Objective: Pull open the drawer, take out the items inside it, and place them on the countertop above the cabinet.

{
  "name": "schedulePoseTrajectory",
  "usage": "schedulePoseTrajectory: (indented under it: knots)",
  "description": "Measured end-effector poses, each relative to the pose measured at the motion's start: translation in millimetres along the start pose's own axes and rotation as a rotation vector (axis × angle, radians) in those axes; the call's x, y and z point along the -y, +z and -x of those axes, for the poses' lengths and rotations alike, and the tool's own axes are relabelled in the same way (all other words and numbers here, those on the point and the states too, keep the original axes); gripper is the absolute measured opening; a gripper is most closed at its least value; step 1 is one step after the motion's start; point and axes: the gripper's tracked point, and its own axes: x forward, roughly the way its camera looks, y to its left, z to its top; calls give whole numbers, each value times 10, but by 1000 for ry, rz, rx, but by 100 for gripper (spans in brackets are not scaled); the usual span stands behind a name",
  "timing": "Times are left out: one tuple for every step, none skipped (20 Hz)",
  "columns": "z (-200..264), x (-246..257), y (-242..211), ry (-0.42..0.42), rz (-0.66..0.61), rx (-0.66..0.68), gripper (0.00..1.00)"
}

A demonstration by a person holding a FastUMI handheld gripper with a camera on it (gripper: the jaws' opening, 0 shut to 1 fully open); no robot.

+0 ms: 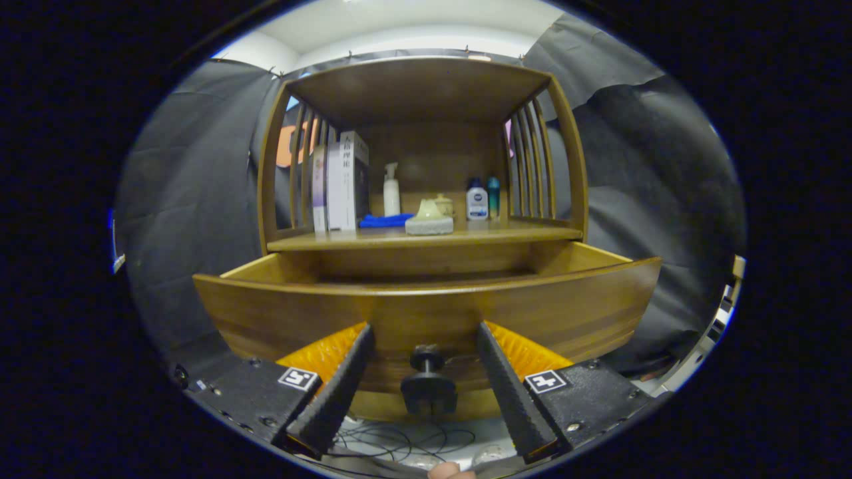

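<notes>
Drawer [426,303] stands pulled out from the cabinet, front panel just ahead of the fingers; its inside is hidden. Dark knob [427,359] sits between the fingers, untouched. Gripper [426,336] spread wide, holding nothing. Countertop [426,237] above carries books [341,183], blue cloth [386,220], pale sponge [429,219], bottles [476,199].

Book spine [346,179] lettering too small to read.

Open gap between gripper [426,332] fingers, both clear of the drawer knob [426,360] standing in it. Pulled-out drawer [426,309] front blocking straight ahead. Countertop [506,234] bare at near right; books [341,183] left, bottles [478,199] far right, sponge [429,221] centre.
</notes>
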Motion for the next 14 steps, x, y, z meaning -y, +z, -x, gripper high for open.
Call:
schedulePoseTrajectory:
  knots:
    - [6, -3, -36, 0, 4, -7, 98]
    - [-2, -2, -49, 1, 1, -11, 98]
    - [-3, -6, -43, 2, -7, -9, 98]
    - [-6, -9, -44, 2, -8, -8, 98]
    - [-7, -10, -42, 1, -6, -7, 98]
    - [-10, -9, -43, 1, -9, -5, 98]
    - [-6, -13, -39, 2, -9, -4, 98]
    - [-15, -15, -23, 2, -10, -1, 98]
    - [-18, -19, -3, 1, -9, 7, 98]
    - [-38, -17, 34, 1, -7, 14, 98]
    - [-64, -23, 65, 2, -12, 18, 98]
    - [-87, -35, 34, 5, -17, -4, 98]
    - [-128, -47, 73, 4, -15, 8, 98]
    - [-186, -34, 48, 3, -15, -3, 98]
